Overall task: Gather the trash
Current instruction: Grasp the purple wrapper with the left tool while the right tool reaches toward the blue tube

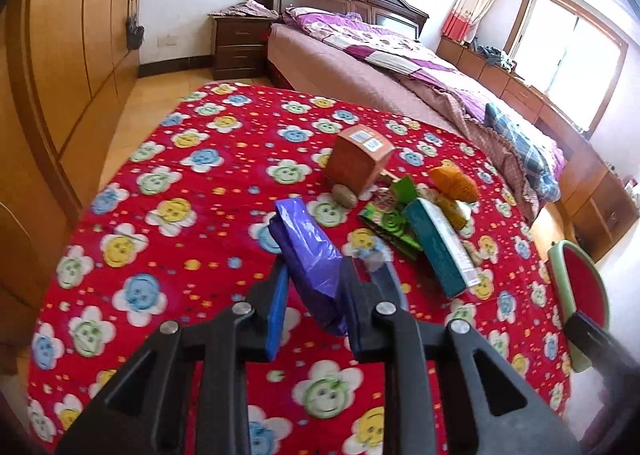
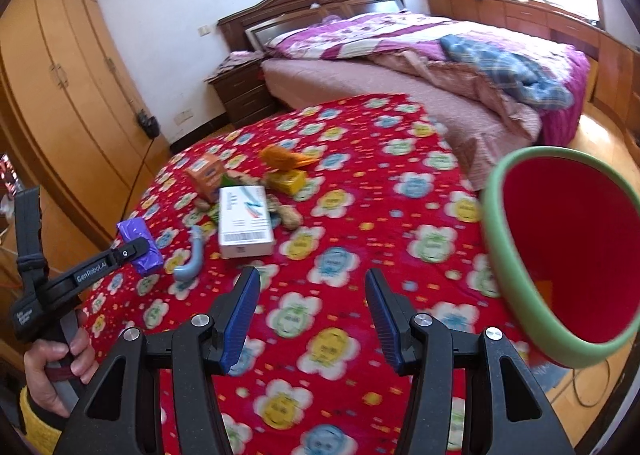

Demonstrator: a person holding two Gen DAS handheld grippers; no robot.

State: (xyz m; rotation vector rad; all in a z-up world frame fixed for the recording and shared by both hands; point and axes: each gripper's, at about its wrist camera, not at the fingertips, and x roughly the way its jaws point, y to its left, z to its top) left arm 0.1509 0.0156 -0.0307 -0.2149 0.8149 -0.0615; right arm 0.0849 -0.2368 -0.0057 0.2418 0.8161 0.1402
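My left gripper (image 1: pixel 314 275) is shut on a crumpled purple plastic bag (image 1: pixel 308 251), held above the red flowered cloth (image 1: pixel 160 183); the bag also shows in the right wrist view (image 2: pixel 140 245). My right gripper (image 2: pixel 312 291) is open and empty above the cloth. A red bin with a green rim (image 2: pixel 560 251) is at the right, its mouth tilted toward me; it also shows in the left wrist view (image 1: pixel 580 287). Trash lies in a pile: a brown box (image 1: pixel 358 163), a white and teal box (image 2: pixel 244 221), a green wrapper (image 1: pixel 390 221), orange peel (image 2: pixel 284 159), a yellow packet (image 2: pixel 290 179), a grey curved piece (image 2: pixel 192 261).
A bed with purple bedding (image 2: pixel 400 43) stands behind the table. A dark nightstand (image 1: pixel 236 45) is by the headboard. Wooden wardrobes (image 2: pixel 60 67) line the left wall. A low cabinet (image 1: pixel 520 95) runs under the window.
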